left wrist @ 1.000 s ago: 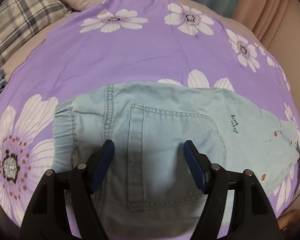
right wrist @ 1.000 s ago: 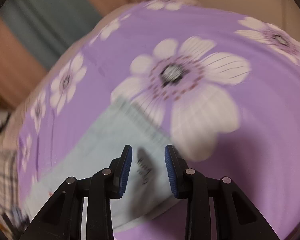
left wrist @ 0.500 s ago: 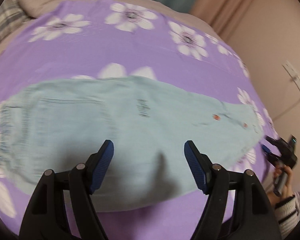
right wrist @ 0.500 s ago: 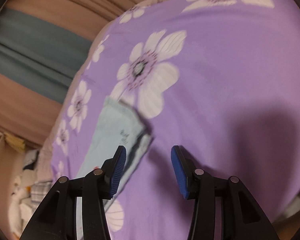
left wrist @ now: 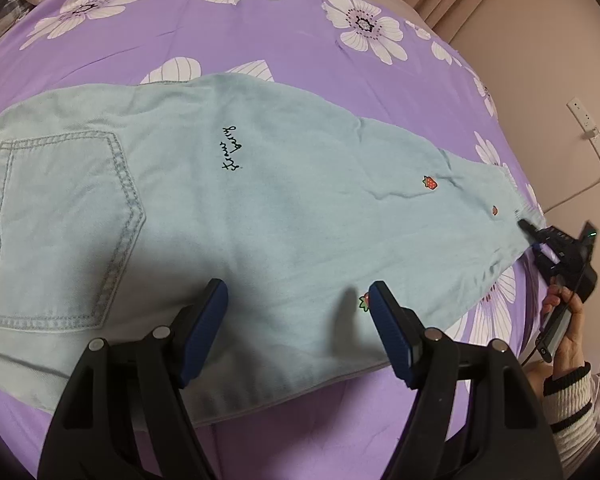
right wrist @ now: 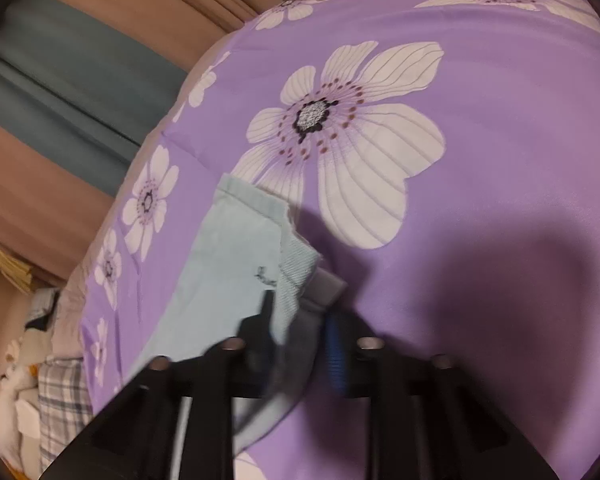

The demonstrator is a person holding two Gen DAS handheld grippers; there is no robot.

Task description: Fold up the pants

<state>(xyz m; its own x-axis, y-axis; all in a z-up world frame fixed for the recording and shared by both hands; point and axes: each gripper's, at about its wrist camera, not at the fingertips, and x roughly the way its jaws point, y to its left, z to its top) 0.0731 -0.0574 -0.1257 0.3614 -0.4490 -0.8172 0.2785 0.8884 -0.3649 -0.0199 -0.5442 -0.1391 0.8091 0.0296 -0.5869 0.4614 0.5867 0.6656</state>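
Observation:
Light blue denim pants (left wrist: 260, 200) lie flat on a purple flowered bedspread (left wrist: 220, 32), folded lengthwise, back pocket at left, leg cuffs at far right. My left gripper (left wrist: 298, 312) is open and empty above the near edge of the pants' middle. My right gripper (left wrist: 540, 242) shows at the cuff end, held by a hand. In the right wrist view the right gripper (right wrist: 296, 332) has its jaws closed around the ribbed cuff (right wrist: 296, 268) of the pants (right wrist: 220, 276).
A plaid pillow (right wrist: 60, 392) and soft toys (right wrist: 14, 380) lie at the bed's far end. Curtains (right wrist: 60, 80) hang behind the bed. A wall with a power strip (left wrist: 592, 136) is at the right.
My left gripper swung right from the waistband to the middle of the pants. My right gripper moved onto the cuff and closed on it.

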